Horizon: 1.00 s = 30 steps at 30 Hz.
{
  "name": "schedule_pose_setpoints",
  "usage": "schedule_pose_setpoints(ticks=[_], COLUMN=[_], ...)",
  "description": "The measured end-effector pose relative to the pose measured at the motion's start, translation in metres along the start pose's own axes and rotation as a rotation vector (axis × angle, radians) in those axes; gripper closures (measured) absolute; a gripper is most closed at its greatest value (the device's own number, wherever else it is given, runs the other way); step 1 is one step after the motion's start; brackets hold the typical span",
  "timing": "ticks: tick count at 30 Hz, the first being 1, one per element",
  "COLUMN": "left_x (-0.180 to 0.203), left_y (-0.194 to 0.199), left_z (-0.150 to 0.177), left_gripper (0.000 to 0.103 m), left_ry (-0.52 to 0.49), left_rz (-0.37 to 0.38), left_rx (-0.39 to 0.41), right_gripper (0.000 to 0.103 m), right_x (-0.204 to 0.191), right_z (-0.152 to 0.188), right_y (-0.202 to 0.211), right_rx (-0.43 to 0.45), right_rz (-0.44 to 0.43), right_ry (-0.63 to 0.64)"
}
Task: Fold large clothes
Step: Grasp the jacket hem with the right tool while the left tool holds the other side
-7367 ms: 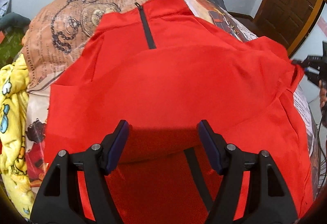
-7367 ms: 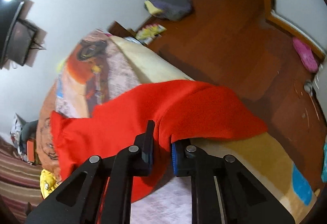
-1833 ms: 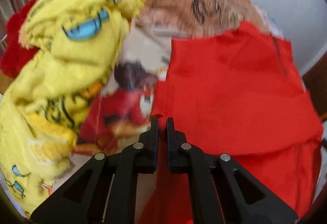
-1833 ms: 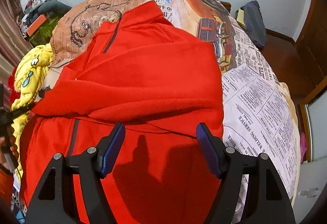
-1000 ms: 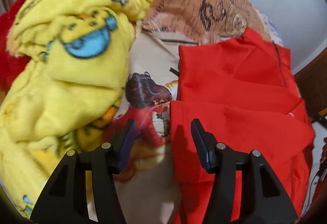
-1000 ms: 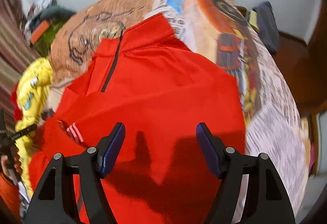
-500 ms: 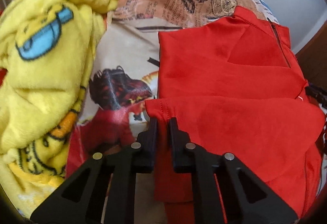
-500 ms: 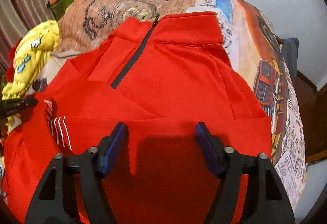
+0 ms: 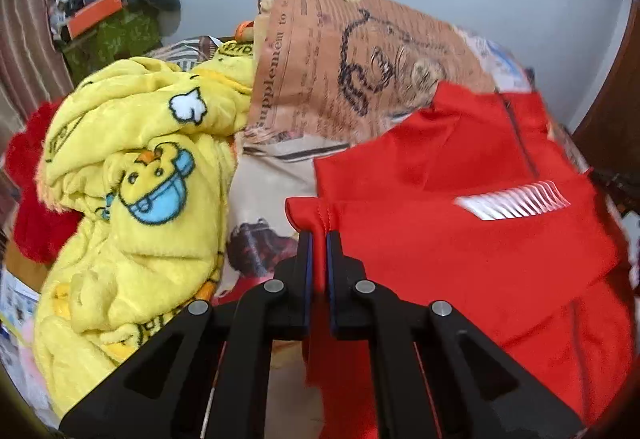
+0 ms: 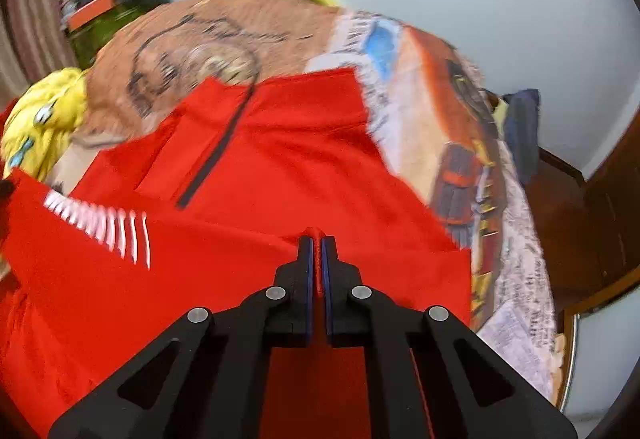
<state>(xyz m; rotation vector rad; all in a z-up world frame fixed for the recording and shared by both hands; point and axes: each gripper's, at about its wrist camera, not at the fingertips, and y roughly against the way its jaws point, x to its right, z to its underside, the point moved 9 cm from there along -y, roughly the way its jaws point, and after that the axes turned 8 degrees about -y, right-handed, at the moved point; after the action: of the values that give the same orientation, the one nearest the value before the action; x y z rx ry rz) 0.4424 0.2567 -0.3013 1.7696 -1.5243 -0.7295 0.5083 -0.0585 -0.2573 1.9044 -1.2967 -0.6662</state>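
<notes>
The red jacket [image 9: 460, 239] lies on the newspaper-print bedspread [image 9: 352, 79]; the left gripper [image 9: 317, 239] pinches its stitched cuff edge at the left; the right gripper [image 10: 316, 243] is clamped on a fold nearer the middle; only the left view shows the fluffy yellow blanket [image 9: 132, 179] fully; only the right view shows the wooden floor [image 10: 560, 207].

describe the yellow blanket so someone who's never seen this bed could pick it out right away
Start at the bed with the newspaper-print cover. The red zip-neck top lies across it, and on the side of the top where the left gripper pinches its edge sits a bunched fleece blanket. It is the only bright yellow thing there, fluffy and printed with cartoon chicks in blue.
</notes>
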Motion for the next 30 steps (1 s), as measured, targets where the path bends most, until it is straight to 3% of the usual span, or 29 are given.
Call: schedule_pose_setpoints(ticks=[2,4,9,13,14,15,16,18,20,23,27,30], left_x=[0.003,0.007,0.013,0.007,0.005,0.003,0.001,-0.003,-0.004,0.0,0.013,0.035], left_y=[-0.003,-0.018,-0.073,-0.103,-0.106,-0.106,-0.105,-0.102,-0.096,-0.079,-0.05,-0.029], left_z=[-0.002,0.003,0.034,0.048,0.048,0.048,0.047,0.045,0.043,0.033,0.006,-0.026], left_gripper=[0.098,0.098,0.098,0.087,0.084,0.078,0.071,0.064,0.064,0.064,0.044,0.039], left_ry=[0.013,-0.003,0.021,0.031,0.034,0.034,0.029,0.001,-0.024,-0.063,-0.109,-0.149], left_rz=[0.025,0.007,0.046,0.024,0.019,0.011,-0.001,-0.041,-0.06,-0.057,-0.034,-0.015], left_rx=[0.001,-0.042,-0.215,-0.296,-0.3,-0.298,-0.297,-0.302,-0.305,-0.291,-0.228,-0.153], right_gripper=[0.1,0.101,0.101,0.098,0.096,0.083,0.062,0.031,0.027,0.027,0.024,0.024], right_x=[0.014,0.03,0.053,0.055,0.053,0.052,0.05,0.048,0.046,0.037,0.034,0.029], right_z=[-0.006,-0.009,0.004,0.017,0.021,0.026,0.031,0.041,0.054,0.075,0.077,0.063], right_y=[-0.003,-0.006,-0.017,0.005,0.01,0.014,0.017,0.021,0.025,0.02,0.021,0.029], right_rx=[-0.001,0.017,-0.048,-0.038,-0.044,-0.053,-0.065,-0.077,-0.071,-0.139,-0.159,-0.152], right_rz=[0.025,0.121,0.054,0.018,-0.003,-0.02,-0.027,-0.02,0.005,-0.003,0.008,-0.012], right_ry=[-0.031,-0.027,-0.127,-0.132,-0.129,-0.126,-0.12,-0.104,-0.079,-0.034,-0.035,-0.048])
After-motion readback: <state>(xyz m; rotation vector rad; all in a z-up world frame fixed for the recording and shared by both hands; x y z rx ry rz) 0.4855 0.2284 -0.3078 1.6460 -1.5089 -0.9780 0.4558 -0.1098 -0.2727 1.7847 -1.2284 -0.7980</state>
